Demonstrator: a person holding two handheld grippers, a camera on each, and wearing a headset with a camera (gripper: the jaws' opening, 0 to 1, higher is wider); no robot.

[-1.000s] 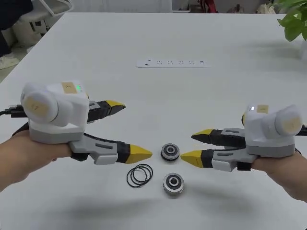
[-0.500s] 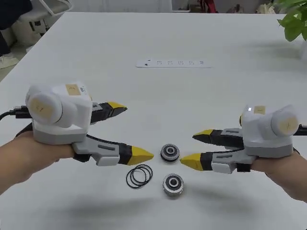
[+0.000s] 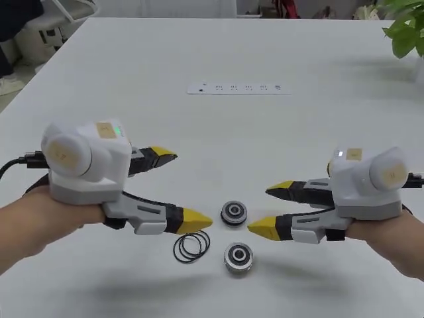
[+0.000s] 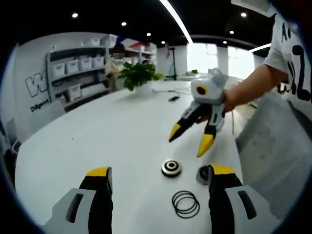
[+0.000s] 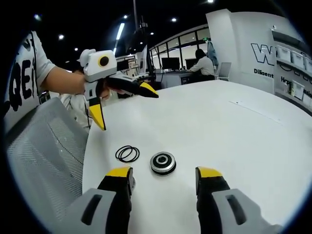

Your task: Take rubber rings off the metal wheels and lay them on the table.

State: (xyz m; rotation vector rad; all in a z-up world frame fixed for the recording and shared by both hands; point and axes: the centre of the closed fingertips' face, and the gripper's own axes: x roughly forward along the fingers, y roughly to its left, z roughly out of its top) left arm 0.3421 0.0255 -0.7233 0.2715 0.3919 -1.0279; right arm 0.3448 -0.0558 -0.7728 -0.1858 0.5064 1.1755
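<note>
Fingers [image 3: 193, 220] of the left gripper [image 3: 179, 189] and right gripper [image 3: 270, 207] gape wide, holding nothing, flanking two wheels [image 3: 233, 212] on the table [image 3: 218, 132], seemingly so one steadies while one peels; loose rings [image 3: 191, 246] lie beside them.

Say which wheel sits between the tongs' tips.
The farther wheel, in the gap between left tongs and right tongs; the other wheel lies nearer the person.

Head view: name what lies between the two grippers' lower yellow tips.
One metal wheel sits between the left gripper and right gripper tips; the head view shows it. The rubber rings and second wheel lie nearer the person.
</note>
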